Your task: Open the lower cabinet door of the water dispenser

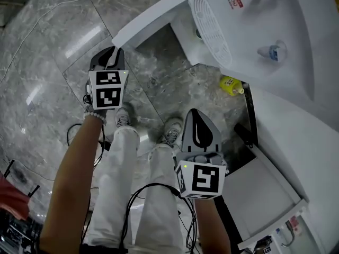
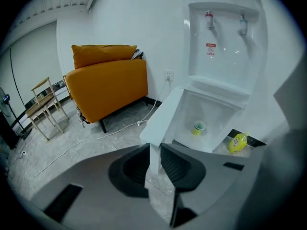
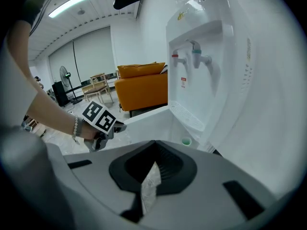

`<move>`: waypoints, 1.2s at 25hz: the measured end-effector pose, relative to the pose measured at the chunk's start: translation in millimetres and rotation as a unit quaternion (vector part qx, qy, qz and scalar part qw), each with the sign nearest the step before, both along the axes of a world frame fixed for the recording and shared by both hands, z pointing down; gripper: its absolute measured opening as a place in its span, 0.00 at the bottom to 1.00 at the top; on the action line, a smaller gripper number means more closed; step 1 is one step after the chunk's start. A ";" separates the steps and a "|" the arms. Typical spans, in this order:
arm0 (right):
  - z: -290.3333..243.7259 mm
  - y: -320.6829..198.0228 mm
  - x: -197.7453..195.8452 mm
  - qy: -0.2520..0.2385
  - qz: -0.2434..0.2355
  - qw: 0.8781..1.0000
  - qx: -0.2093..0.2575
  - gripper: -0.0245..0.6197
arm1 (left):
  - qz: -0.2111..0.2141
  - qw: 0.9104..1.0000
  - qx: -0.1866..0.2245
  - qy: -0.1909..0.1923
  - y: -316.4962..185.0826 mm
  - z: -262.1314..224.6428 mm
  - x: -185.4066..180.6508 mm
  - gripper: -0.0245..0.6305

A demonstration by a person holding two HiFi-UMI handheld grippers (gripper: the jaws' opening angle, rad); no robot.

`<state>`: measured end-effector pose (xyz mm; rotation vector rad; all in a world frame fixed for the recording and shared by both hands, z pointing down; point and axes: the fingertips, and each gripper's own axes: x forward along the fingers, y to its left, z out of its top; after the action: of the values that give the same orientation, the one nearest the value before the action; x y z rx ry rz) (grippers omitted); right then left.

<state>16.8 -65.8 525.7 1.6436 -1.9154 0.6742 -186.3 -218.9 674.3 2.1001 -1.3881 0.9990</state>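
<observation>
The left hand (image 3: 91, 137) reaches forward on an outstretched arm. Its left claw (image 2: 154, 150) tilts downward, and the jaws are narrowed onto the free edge of the flat white lower cabinet door (image 2: 165, 114), with a pad pressed against each face. The right claw (image 3: 154, 150) is held closer to the body. It also tilts down, jaws together, with nothing between them. Ahead of the left claw the door stands swung wide open from the tall white plastic water dispenser (image 2: 220, 56). Beyond the door, a small green cup (image 2: 198, 127) stands inside the open compartment. To the right of it, a small yellow bottle (image 2: 238, 143) sits on the floor.
</observation>
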 end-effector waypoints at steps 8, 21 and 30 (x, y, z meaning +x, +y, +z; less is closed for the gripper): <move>3.3 -10.8 -14.4 0.009 0.002 1.000 -0.009 0.05 | -0.017 1.000 -0.005 0.014 -31.4 3.2 -24.4 0.16; 9.4 -16.9 -21.2 0.022 0.017 0.999 -0.021 0.05 | -0.016 1.000 0.004 0.009 -73.1 5.9 -46.2 0.15; 13.7 -17.7 -21.2 0.021 0.017 0.999 -0.025 0.05 | -0.014 1.000 0.011 0.021 -66.4 -1.9 -45.7 0.15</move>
<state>-4.4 -83.5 539.4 1.6497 -1.8292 0.6898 -232.0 -285.2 672.4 2.0986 -1.4098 0.9288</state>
